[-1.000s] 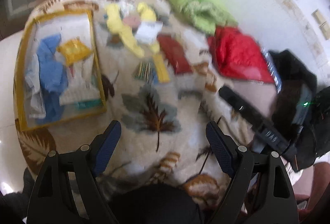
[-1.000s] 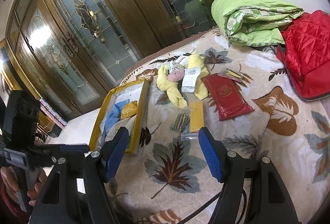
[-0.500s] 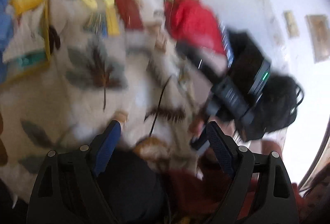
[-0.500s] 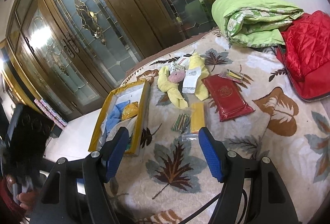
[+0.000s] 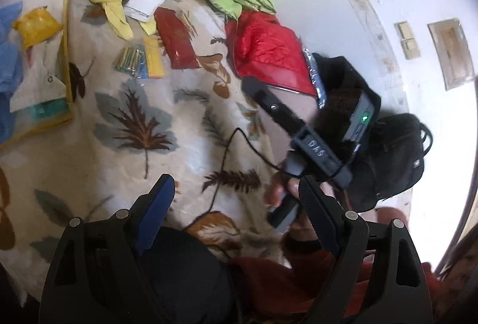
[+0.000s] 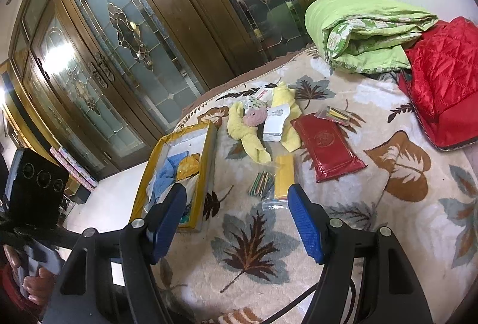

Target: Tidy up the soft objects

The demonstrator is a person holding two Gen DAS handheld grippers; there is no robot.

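Yellow plush toy (image 6: 254, 130), red pouch (image 6: 327, 144) beside, paper (image 6: 276, 122) overlapping

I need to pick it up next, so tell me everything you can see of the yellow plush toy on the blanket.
The yellow plush toy lies flat on the leaf-patterned blanket, between the yellow-rimmed box and the red pouch. It looks soft and fleecy, with long floppy yellow limbs and a pinkish round patch in the middle. A white paper tag lies over it. Neither claw touches it.
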